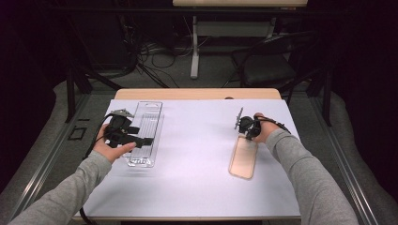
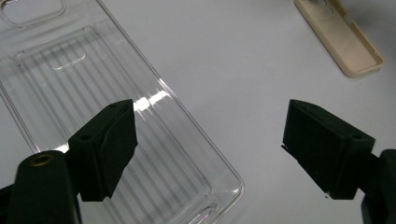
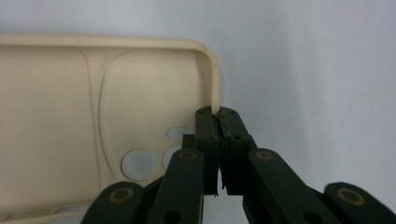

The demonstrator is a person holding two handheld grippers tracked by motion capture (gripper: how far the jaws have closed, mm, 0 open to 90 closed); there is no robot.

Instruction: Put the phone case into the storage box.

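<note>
— Two phone cases lay on the white table sheet (image 1: 197,154), well apart. Why was each gripper placed so?

— I think each hand took one case. The right gripper (image 3: 218,116) was closed on the side wall of the beige soft plastic phone case (image 3: 60,116), near the corner by the camera holes. One jaw stood inside the case and the other outside, so the thin rim was pinched between the pads. This grip probably served to lift or drag the case.

— And the left gripper (image 2: 210,140)?

— Its jaws stood wide apart and held nothing. It hovered over the near end of the clear ribbed plastic phone case (image 2: 93,93); one jaw was above the case and the other above the bare sheet.

— Where did the beige case lie in the high view?

— On the right side, with its far end under the right gripper.
</note>
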